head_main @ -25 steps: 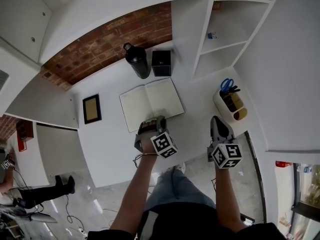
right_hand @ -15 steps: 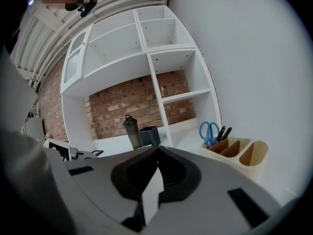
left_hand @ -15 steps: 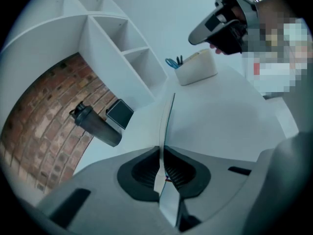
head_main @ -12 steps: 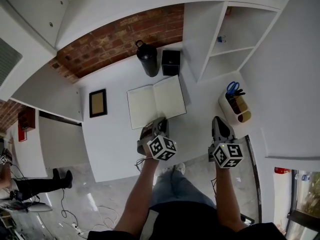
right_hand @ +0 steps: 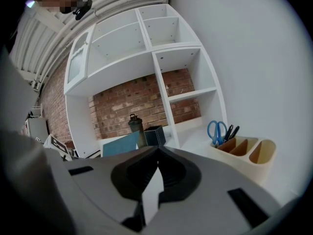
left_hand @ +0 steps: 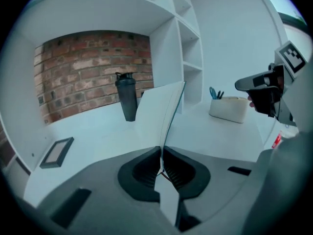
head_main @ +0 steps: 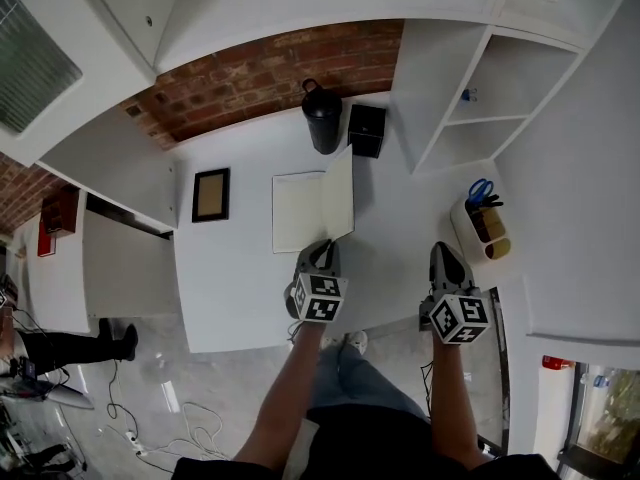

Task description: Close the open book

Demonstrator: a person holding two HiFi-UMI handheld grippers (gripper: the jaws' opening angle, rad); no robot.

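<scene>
Two hand-held grippers are hovering over the near edge of the white worktop (head_main: 232, 278). The left gripper (head_main: 322, 251) is pinching the near edge of the open white-paged book (head_main: 298, 211): its fingers are closed on the thin right-hand half, which is standing tilted up straight ahead of them while the left-hand half is lying flat. Beyond these fingers a black bottle with a loop handle (head_main: 322, 120) and a small black box (head_main: 367, 130) are standing by the brick wall (head_main: 260, 73), and a dark-framed picture (head_main: 211, 194) is lying to their left. The right gripper (head_main: 445, 253) is hanging well apart, its fingers closed together on nothing, with a cream desk organiser (head_main: 478, 230) holding blue-handled scissors (head_main: 481, 189) ahead of them.
</scene>
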